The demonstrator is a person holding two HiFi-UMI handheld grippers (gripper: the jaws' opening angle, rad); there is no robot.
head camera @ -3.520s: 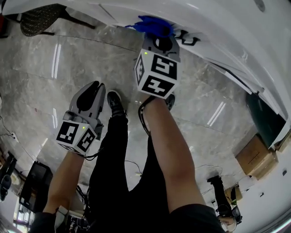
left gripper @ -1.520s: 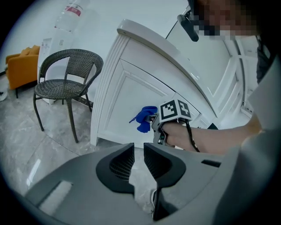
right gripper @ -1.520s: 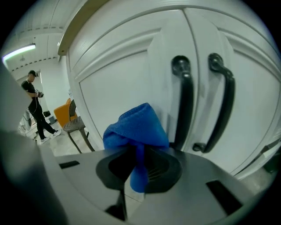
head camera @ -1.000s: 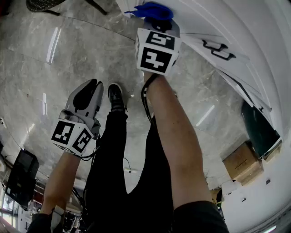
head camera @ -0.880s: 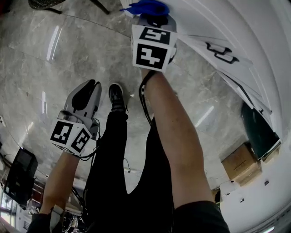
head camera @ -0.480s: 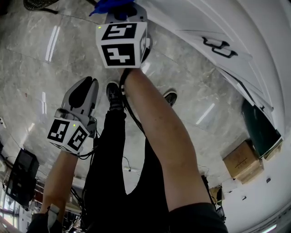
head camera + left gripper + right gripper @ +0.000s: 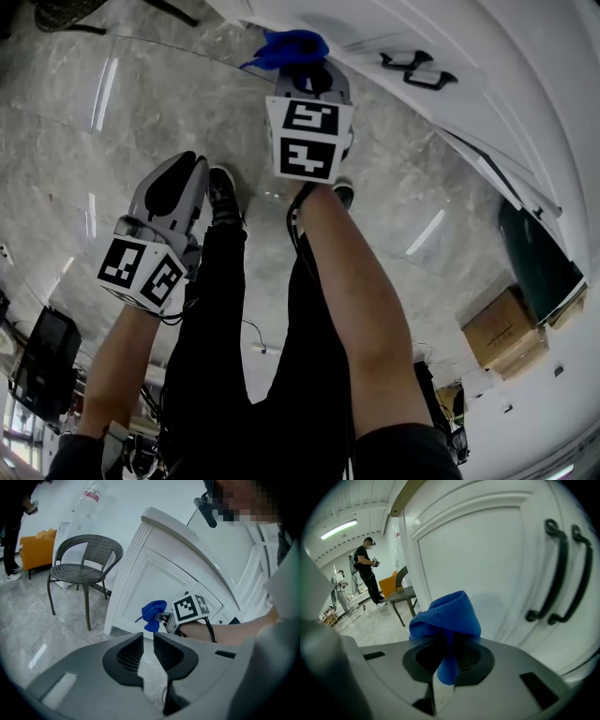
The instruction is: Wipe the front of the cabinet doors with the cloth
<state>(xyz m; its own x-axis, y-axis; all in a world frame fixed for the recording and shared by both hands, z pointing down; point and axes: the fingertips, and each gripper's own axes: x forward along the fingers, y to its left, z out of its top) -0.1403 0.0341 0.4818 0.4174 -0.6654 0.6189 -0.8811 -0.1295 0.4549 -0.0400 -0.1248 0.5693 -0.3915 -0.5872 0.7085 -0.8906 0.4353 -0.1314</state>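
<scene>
Right gripper (image 7: 447,654) is clamped on the blue cloth (image 7: 446,613): jaws pinch its lower fold and the bulk bunches out past the tips. Cloth is up at the white cabinet (image 7: 154,569), low on the left door (image 7: 478,559). The recessed panel lies straight ahead along the jaw axis, so the wiping face is already the leading face. Can't tell from any view whether the cloth is actually pressed on the panel or just short of it. There is a soft shadow on the door behind it, so near at the least. Two dark handles (image 7: 564,559) sit to the right of the cloth in the right gripper view. Their long axis is vertical and they stand side by side, which I read as the seam between the doors. Judgement: the unwiped span runs rightward toward those handles and upward along the panel. So the next stroke wants a push in along the jaw axis, then a sweep across, easing off at the handles. Left gripper (image 7: 148,651) has its jaws nearly together, only a thin slit between them, and nothing in it. It hangs low over the marble floor (image 7: 112,112), well apart from the cabinet and pointed at it. Right arm is clearly the nearer one; the left has no part in this stroke. Wicker chair (image 7: 84,569) stands left of the cabinet corner, out of the way.
</scene>
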